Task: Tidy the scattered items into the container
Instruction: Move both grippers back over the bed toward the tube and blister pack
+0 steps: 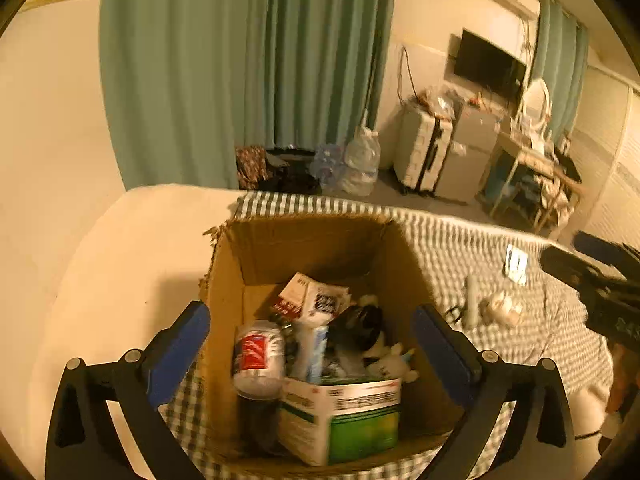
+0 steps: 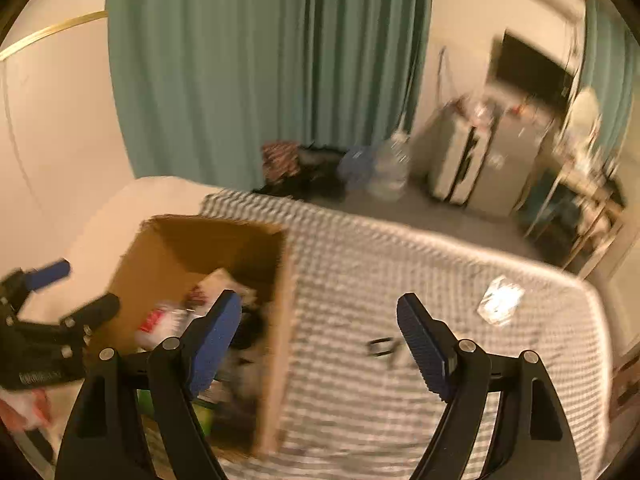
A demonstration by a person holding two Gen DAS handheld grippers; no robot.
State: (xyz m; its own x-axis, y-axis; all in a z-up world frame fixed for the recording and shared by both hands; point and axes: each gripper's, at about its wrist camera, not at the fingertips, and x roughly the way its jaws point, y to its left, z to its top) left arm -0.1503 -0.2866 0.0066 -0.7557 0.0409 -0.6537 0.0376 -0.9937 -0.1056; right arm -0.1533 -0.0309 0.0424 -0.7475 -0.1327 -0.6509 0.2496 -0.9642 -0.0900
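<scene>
I have the left gripper (image 1: 310, 354) hanging over the cardboard box (image 1: 264, 252), its fingers spread wide with nothing pinched between them. The box sits on the checked bedcover (image 1: 460, 248) near the pale edge of the bed. It is already well filled: a bottle with a red label (image 1: 258, 356) stands at the near left, a green and white carton (image 1: 348, 420) leans along the near wall, and a small printed packet (image 1: 308, 294), a tube (image 1: 316, 354) and a black and white soft toy (image 1: 360, 326) are piled behind them.

My right gripper (image 2: 320, 344) is off to the right of the box, over the cover, fingers released and empty too.

By my reckoning most of the tidying is done, but not all. Still lying loose on the cover I can see a slim pale stick-like thing (image 1: 472, 300), a crumpled white lump (image 1: 504, 308) beside it, a small white packet (image 1: 516, 262) farther off, and a dark clip-like item (image 2: 382, 346) just ahead of the right fingers. The right view is blurred, so I cannot say exactly what that last one is. It looks the nearest candidate for the right gripper.
</scene>
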